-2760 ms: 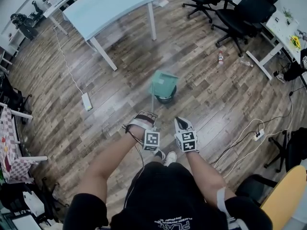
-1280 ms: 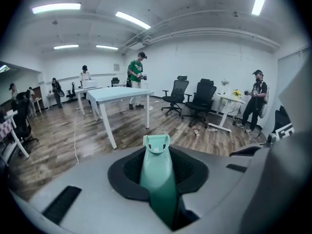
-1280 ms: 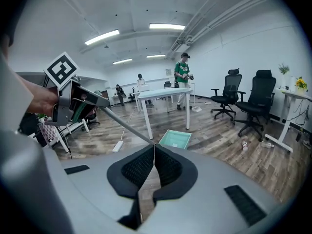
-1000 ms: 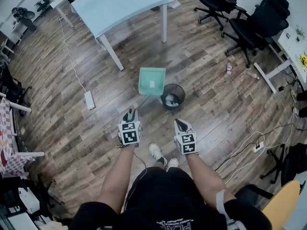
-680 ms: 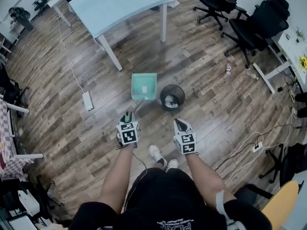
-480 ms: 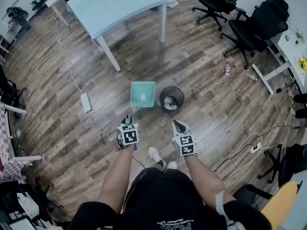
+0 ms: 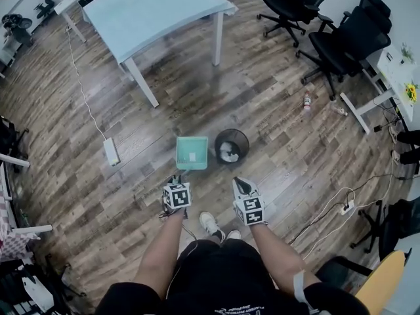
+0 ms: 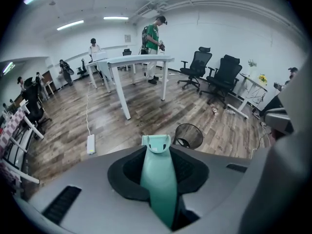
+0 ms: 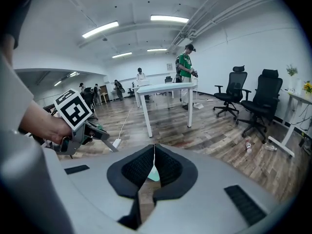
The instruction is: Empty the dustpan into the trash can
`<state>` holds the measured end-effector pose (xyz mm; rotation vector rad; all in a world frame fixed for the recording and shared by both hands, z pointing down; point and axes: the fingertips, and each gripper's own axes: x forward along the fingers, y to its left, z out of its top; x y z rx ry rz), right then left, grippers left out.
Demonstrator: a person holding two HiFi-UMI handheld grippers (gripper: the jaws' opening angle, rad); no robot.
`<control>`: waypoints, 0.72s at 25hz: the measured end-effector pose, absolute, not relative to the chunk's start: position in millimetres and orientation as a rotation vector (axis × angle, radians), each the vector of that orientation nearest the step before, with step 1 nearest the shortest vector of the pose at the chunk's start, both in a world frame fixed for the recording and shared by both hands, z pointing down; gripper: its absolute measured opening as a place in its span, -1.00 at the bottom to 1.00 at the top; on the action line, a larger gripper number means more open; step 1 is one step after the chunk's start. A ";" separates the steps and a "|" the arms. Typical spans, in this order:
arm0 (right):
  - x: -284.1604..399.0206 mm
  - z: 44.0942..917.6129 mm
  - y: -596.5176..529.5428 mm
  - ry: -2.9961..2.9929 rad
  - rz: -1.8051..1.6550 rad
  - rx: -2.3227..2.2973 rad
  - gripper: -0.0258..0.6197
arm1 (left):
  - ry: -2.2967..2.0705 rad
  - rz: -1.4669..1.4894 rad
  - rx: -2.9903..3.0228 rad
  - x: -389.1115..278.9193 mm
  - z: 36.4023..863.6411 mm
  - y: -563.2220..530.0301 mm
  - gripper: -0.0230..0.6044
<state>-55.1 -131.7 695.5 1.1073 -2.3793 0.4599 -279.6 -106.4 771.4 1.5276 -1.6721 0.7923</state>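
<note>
Seemingly the emptying itself is done. The mint-green plastic dustpan (image 7: 191,153) lies level with its open face up, low over the brown wood-plank floor (image 7: 275,130). It is near the middle of that floor, well away from the edges where desks and chairs stand. Whether it rests on the planks or hangs just above them I cannot tell. Just beside it, on its right in the head view, stands the round black wire-mesh trash can (image 7: 217,144), upright, with pale crumpled litter showing inside. The pan looks bare apart from one small white patch at its centre. That may be a label or a scrap; it is too small to say.

The left gripper (image 7: 176,180) pinches the dustpan's long green handle (image 8: 158,179). The left gripper view shows the handle running up between the dark pads, with the jaws pressing on it from both sides. The right gripper (image 7: 240,184) holds nothing. Its jaws are pressed together with only a thin seam between them, and it hangs in the air short of the can.

By my judgement little is left: settle the pan on the floor if it is not already there, then let go of the handle. If the white patch is litter, one more tip over the can would be needed.
</note>
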 end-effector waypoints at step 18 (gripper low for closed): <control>-44.9 725.9 -116.9 -2.304 0.515 1.102 -0.84 | -1.586 0.838 1.422 -278.3 835.8 -109.1 -0.62</control>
